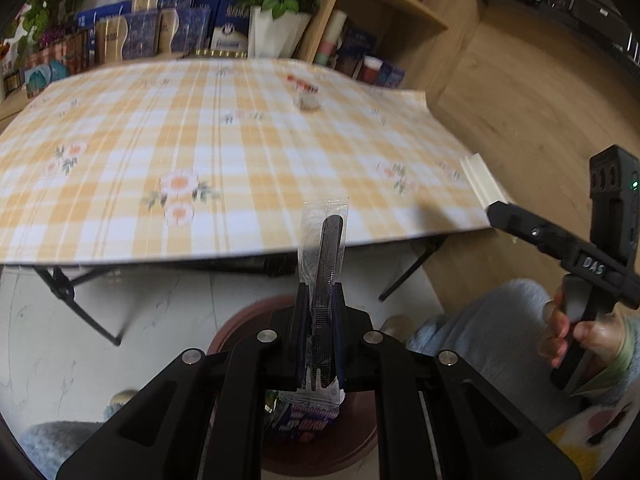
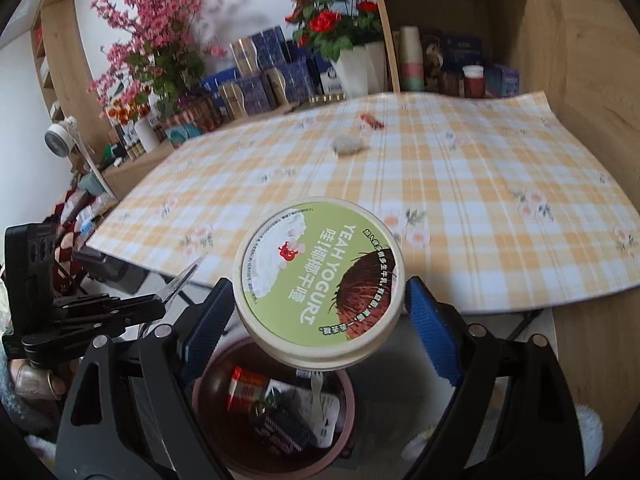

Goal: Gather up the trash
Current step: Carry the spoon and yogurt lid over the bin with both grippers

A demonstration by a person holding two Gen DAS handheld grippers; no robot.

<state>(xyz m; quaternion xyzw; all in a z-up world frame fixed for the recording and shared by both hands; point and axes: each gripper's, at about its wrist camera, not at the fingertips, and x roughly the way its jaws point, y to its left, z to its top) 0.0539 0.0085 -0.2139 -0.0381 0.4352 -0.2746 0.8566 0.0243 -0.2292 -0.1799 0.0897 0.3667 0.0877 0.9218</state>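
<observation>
My left gripper [image 1: 319, 292] is shut on a clear plastic wrapper with a black utensil inside [image 1: 325, 248], held upright above a brown trash bin [image 1: 240, 328] on the floor. My right gripper [image 2: 320, 296] has wide jaws around a green-lidded yogurt cup [image 2: 318, 280], which sits above the same bin [image 2: 272, 412]; the blue pads [image 2: 430, 332] stand apart from the cup's sides. The bin holds several wrappers. A crumpled white scrap [image 2: 348, 145] and a red wrapper [image 2: 372, 120] lie on the checked tablecloth; they also show in the left wrist view [image 1: 307, 102].
The folding table with the yellow checked cloth [image 1: 200, 152] stands in front of the bin. Boxes, flower pots and wooden shelves [image 2: 440, 40] line the far side. The other gripper and hand show at each view's edge [image 1: 580, 264].
</observation>
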